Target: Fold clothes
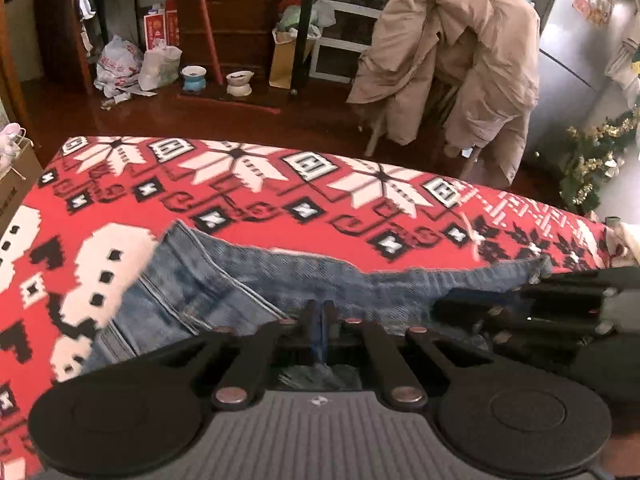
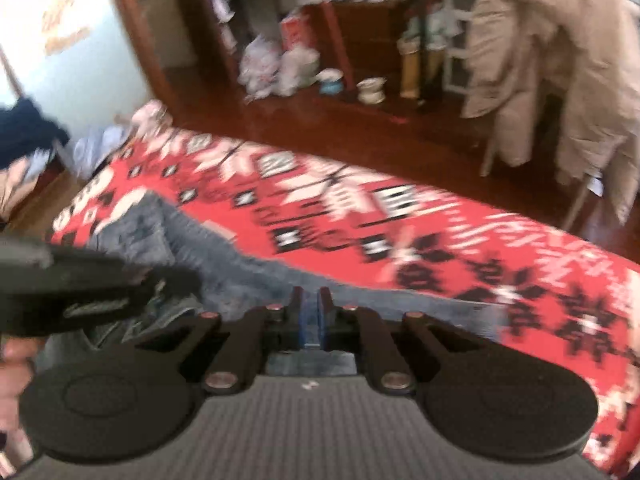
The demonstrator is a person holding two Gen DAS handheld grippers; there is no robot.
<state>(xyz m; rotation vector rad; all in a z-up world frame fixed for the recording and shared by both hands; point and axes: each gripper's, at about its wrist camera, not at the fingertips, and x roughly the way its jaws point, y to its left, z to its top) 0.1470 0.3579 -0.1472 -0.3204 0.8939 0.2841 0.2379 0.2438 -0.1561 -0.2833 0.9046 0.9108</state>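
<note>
- Left of the left jaws: red, white and black snowflake-pattern blanket (image 1: 248,200) covers the work surface; the faded blue denim jeans (image 1: 224,280) lie on it, running forward-left from the jaws.
- Left gripper (image 1: 319,312): jaws nearly together, a fold of denim pinched between the blue pads. Near edge of the jeans looks raised off the blanket.
- Right of the left jaws: denim edge runs across to the right gripper (image 2: 310,308). Its own view is motion-blurred, but the jaws look almost closed with denim at the pads.
- Beyond the jaws: beige padded coat (image 1: 452,60) draped over a chair, well apart from the blanket.
- Handling, my read: denim is heavy, limp but thick, not slippery or fragile. Seams and waistband are the stiffest grip points; a single layer mid-panel will sag.
- Both grips sit along the same edge, suitable for carrying it over for a fold.
</note>
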